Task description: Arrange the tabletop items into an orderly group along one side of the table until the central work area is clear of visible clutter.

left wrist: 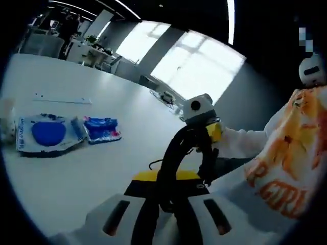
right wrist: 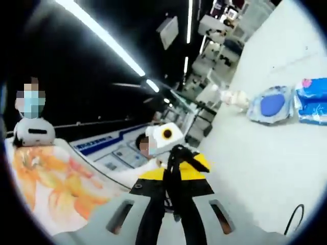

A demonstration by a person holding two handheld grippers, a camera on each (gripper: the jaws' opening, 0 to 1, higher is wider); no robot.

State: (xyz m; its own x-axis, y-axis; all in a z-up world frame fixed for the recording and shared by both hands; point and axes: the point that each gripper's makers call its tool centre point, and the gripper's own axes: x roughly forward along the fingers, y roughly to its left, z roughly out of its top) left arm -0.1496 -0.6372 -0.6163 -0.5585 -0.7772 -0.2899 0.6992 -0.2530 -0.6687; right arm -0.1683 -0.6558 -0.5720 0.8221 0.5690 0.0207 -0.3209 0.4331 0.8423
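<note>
On the white table (left wrist: 92, 173), a white pouch with a blue disc (left wrist: 48, 133) lies flat at the left, and a blue packet (left wrist: 102, 128) touches its right side. My left gripper (left wrist: 166, 204) stands open, its white fingers (left wrist: 117, 217) apart low in the view. Straight ahead of it and close, the black and yellow right gripper (left wrist: 179, 173) faces it, held by a white sleeve. In the right gripper view the pouch (right wrist: 271, 104) and the packet (right wrist: 312, 102) lie far off at the right. My right gripper (right wrist: 171, 209) is open, with the left gripper (right wrist: 179, 171) facing it.
A thin pale strip (left wrist: 61, 98) lies behind the pouch. A crumpled white item (right wrist: 232, 97) sits beside the pouch. A thin black cable (right wrist: 294, 217) loops on the table. A person in a white garment with orange print (left wrist: 286, 158) stands at the table's edge. Desks and windows lie beyond.
</note>
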